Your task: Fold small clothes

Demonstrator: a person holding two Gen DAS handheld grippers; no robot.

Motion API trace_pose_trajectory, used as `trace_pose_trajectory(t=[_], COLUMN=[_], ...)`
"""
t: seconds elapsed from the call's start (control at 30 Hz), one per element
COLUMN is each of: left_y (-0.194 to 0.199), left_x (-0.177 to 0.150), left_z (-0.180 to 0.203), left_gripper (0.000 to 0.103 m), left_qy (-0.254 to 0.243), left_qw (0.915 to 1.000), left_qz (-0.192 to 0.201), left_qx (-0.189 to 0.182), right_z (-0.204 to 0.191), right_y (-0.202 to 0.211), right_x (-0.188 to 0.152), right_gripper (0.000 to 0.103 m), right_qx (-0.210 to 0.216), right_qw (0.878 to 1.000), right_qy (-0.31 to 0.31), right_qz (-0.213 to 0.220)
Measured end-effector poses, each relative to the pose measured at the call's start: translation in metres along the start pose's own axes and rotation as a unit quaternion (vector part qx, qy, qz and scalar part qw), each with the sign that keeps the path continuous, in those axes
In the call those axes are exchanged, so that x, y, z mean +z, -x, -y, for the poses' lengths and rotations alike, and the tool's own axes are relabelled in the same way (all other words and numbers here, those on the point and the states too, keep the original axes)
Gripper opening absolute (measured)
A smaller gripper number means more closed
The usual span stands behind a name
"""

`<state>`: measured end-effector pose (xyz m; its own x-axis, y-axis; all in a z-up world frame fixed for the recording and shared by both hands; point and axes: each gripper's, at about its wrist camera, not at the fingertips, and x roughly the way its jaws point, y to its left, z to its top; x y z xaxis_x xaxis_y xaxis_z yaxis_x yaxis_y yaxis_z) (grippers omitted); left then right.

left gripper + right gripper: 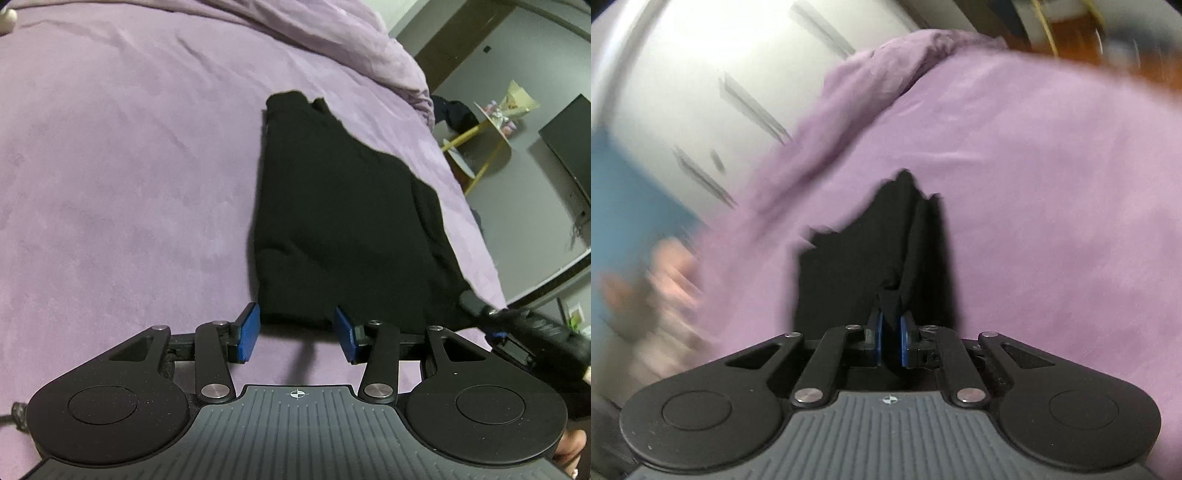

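- Just ahead of the left gripper, a black garment is lying on the purple bedsheet, stretching away from the tongs toward the bunched-up duvet at the far end.
- The left tongs are standing apart with nothing between the blue pads — the near hem of the cloth is sitting just past the tips, not being pinched.
- Off to the right of those tongs, the right gripper is poking into view at the garment's near right corner, with the cloth pulled toward it.
- From the right wrist camera, the right gripper is clamping down on a fold of the black garment — its blue pads are nearly together with fabric bunching up between them.
- Beyond the right tongs the cloth is rising into a creased ridge, with the purple sheet spreading out to the right of it.
- To the left of the right tongs, everything's smeared with blur: a person's hand is showing, but I can't tell what it's doing.
- Way off to the right of the left tongs, past the bed edge, a small round table is standing on yellow legs.
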<state>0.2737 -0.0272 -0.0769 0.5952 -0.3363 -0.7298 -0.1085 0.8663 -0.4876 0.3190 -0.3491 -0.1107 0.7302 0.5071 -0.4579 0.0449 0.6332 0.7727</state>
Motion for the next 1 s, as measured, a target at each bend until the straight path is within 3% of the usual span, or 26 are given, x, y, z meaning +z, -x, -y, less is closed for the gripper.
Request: trace_pose_trajectory(t=[0.03, 0.1, 0.2, 0.3, 0.37, 0.43, 0.5, 0.6, 0.77, 0.87, 1.0], left_y=[0.000, -0.001, -0.008, -0.005, -0.001, -0.003, -0.014, -0.044, -0.107, -0.130, -0.144], left_x=[0.000, 0.000, 0.000, 0.007, 0.017, 0.030, 0.043, 0.063, 0.094, 0.104, 0.098], left_z=[0.001, 0.003, 0.002, -0.002, 0.000, 0.007, 0.017, 0.034, 0.058, 0.058, 0.043], left_gripper=[0.048, 0.048, 0.046, 0.046, 0.046, 0.046, 0.046, 0.046, 0.054, 0.059, 0.070], left_qy=[-0.002, -0.008, -0.018, -0.026, -0.029, -0.034, -0.037, -0.036, -0.086, -0.101, -0.096], left_qw=[1.0000, 1.0000, 0.9993, 0.9979, 0.9971, 0.9962, 0.9954, 0.9924, 0.9778, 0.9726, 0.9718], left_qz=[0.001, -0.002, -0.015, -0.009, 0.013, 0.032, 0.046, 0.069, 0.093, 0.116, 0.135], left_qx=[-0.001, 0.004, 0.029, 0.058, 0.068, 0.074, 0.075, 0.095, 0.167, 0.175, 0.168], right_z=[0.007, 0.010, 0.000, -0.018, -0.031, -0.049, -0.068, -0.084, -0.079, -0.065, -0.036], right_y=[-0.001, -0.012, -0.012, -0.001, -0.008, -0.037, -0.072, -0.130, -0.180, -0.188, -0.180], right_x=[0.001, -0.003, -0.008, 0.000, 0.006, 0.008, 0.004, 0.006, 0.034, 0.046, 0.052], right_gripper=[0.008, 0.008, 0.010, 0.025, 0.025, 0.025, 0.025, 0.022, 0.022, 0.020, 0.004], right_qx=[-0.023, -0.123, -0.147, -0.188, -0.164, -0.117, -0.098, -0.128, -0.190, -0.171, -0.130], right_qw=[1.000, 0.991, 0.983, 0.971, 0.975, 0.981, 0.974, 0.960, 0.936, 0.941, 0.964], right_qy=[-0.002, 0.057, 0.112, 0.135, 0.137, 0.150, 0.201, 0.249, 0.296, 0.291, 0.223], right_qz=[0.000, -0.018, -0.016, 0.051, 0.067, 0.035, 0.017, -0.001, 0.034, 0.038, 0.067])
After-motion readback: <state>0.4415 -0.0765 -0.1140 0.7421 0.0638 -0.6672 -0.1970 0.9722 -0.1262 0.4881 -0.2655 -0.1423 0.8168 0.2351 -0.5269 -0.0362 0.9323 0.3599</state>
